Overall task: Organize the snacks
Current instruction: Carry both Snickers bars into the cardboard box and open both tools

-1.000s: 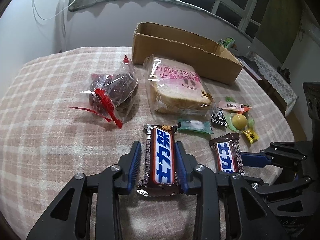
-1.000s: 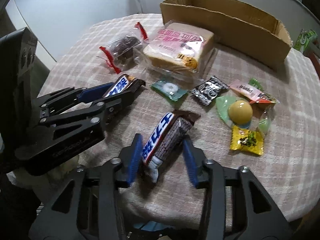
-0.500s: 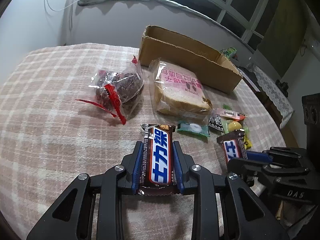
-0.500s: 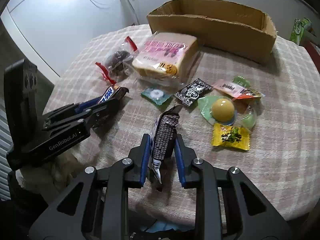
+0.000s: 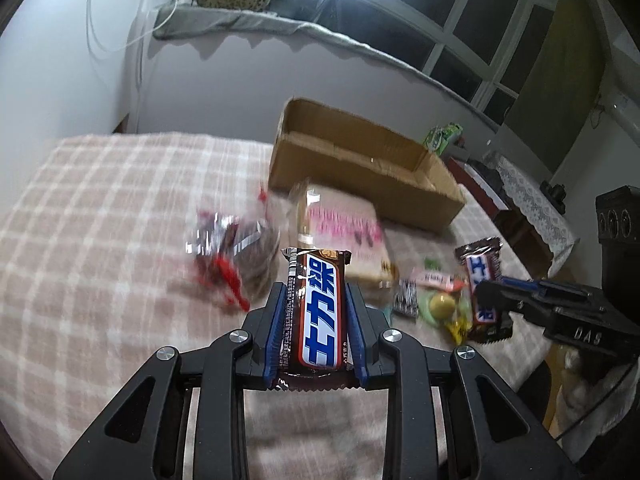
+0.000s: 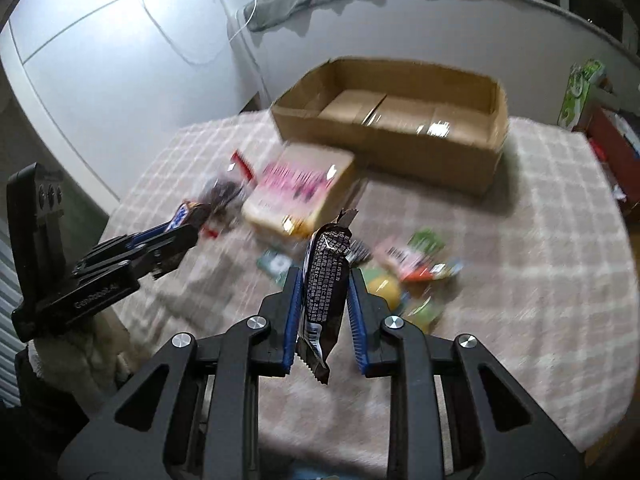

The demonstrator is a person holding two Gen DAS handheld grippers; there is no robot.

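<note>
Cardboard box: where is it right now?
The open brown cardboard box sits at the far edge of the pink checked tablecloth, directly behind the clear-wrapped sliced bread pack; both views show it, upper centre.

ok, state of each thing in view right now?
Left tool: shut on chocolate bar, label up.
Right tool: shut on second chocolate bar, turned on edge.
Cardboard box: open, empty.
Bread pack: sealed, on tablecloth.
Small sweets: loose on tablecloth.

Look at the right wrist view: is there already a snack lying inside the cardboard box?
No. The cardboard box shows only its bare brown floor, while the bread pack and small sweets lie on the tablecloth in front of it.
</note>
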